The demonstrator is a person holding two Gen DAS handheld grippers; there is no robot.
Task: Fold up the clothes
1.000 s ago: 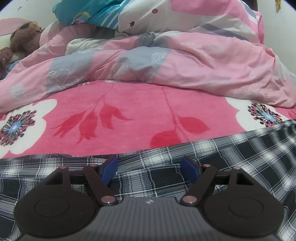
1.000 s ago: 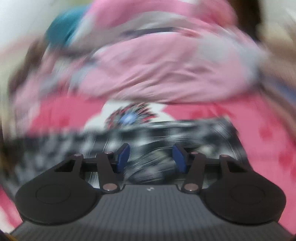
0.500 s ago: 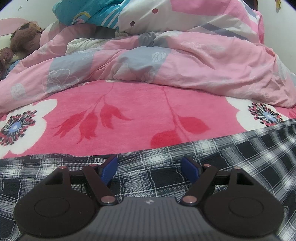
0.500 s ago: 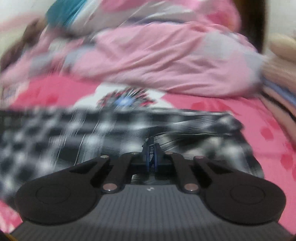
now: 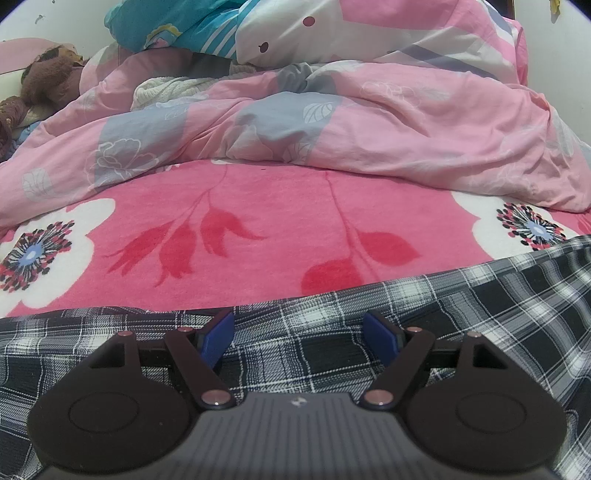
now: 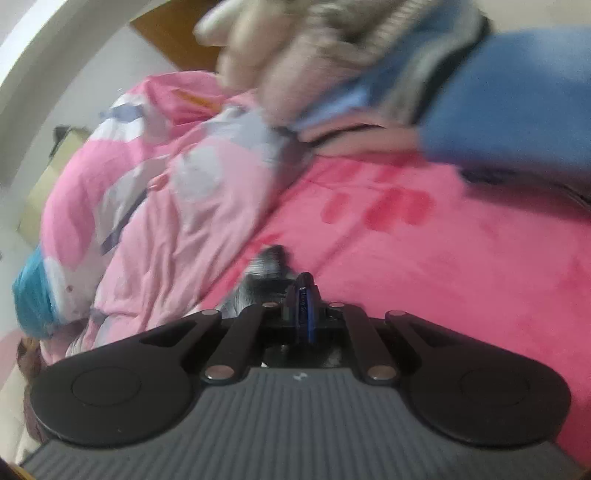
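bed [image 5: 280, 206]: covered by pink fleece blanket with red leaves, white flowers
plaid garment [image 5: 369, 317]: black-white check, spread flat on near part of bed
quilt [image 5: 369, 122]: pink-grey, rumpled, heaped along far side of bed
teal bedding [image 5: 173, 22]: on top of quilt heap
brown plush toy [image 5: 44, 79]: far left corner
blue clothes [image 6: 517, 103]: right wrist view, piled on bed, blurred

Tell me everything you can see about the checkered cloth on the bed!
The checkered cloth is a thin woven garment with black, white and grey plaid. It lies spread and a little wrinkled on the pink flowery blanket. The left tongs sit open over it, pads not pinching. In the blurry right view, the right tongs are shut on a bit of it. What kind of garment it is cannot be told.
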